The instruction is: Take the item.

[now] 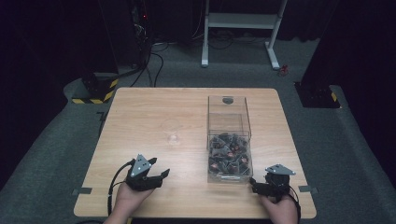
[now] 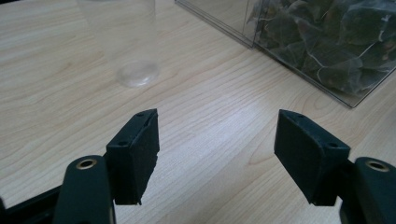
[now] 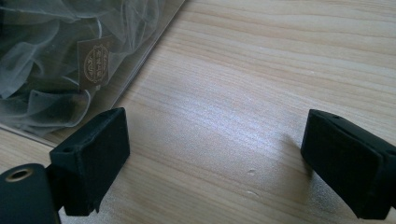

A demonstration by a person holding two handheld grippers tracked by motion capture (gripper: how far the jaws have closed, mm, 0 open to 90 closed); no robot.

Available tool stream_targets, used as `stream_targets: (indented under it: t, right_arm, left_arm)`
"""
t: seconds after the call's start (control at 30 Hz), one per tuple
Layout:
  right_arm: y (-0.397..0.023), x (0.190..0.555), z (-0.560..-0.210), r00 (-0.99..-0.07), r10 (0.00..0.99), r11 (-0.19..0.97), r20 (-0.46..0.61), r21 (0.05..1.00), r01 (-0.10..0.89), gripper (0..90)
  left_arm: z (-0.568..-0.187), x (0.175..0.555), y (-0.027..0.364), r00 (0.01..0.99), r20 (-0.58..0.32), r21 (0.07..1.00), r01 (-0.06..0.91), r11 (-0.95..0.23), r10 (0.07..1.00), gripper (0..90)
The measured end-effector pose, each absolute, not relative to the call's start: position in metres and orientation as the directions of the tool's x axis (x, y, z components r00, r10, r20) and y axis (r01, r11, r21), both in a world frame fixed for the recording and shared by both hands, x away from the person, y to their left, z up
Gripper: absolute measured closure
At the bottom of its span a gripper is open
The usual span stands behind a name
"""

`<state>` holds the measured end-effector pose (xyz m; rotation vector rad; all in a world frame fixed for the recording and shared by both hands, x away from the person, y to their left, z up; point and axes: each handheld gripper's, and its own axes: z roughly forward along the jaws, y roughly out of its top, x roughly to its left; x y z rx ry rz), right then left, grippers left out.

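Observation:
A clear plastic box [image 1: 228, 137] stands right of the table's middle, its near half full of dark mesh tea bags [image 1: 229, 156]. An empty clear plastic cup [image 1: 172, 132] stands upright to its left. My left gripper [image 1: 162, 176] rests low near the front edge, open, nothing between its jaws; in the left gripper view the cup [image 2: 128, 46] lies ahead left and the box [image 2: 322, 42] ahead right. My right gripper [image 1: 254, 184] sits by the box's near right corner, open and empty; the right gripper view has the box wall [image 3: 70, 60] at upper left.
The wooden table [image 1: 140, 112] has bare room on its left half and along the front. Grey tape tabs [image 1: 82, 191] mark the front corners. Beyond the table stand a white frame [image 1: 240, 23] and dark equipment with cables on grey carpet.

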<state>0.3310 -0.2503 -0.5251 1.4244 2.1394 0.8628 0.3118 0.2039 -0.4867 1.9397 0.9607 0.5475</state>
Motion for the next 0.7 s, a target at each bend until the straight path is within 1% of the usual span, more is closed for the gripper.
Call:
stream_targets:
  t: [0.43,0.7]
  right_arm:
    - [-0.2502,0.3309,-0.5248,-0.383,0.924,0.281,-0.009,0.696,0.661,7.8]
    - [-0.2502,0.3308,-0.5247,-0.386,0.923,0.283,-0.009,0.695,0.661,7.9]
  left_arm:
    - [-0.4809,0.3064,0.1993,0.615,0.018,0.873,0.374,-0.312,0.788,31.6]
    - [-0.4785,0.3047,0.2000,0.618,0.000,0.880,0.374,-0.294,0.786,31.5]
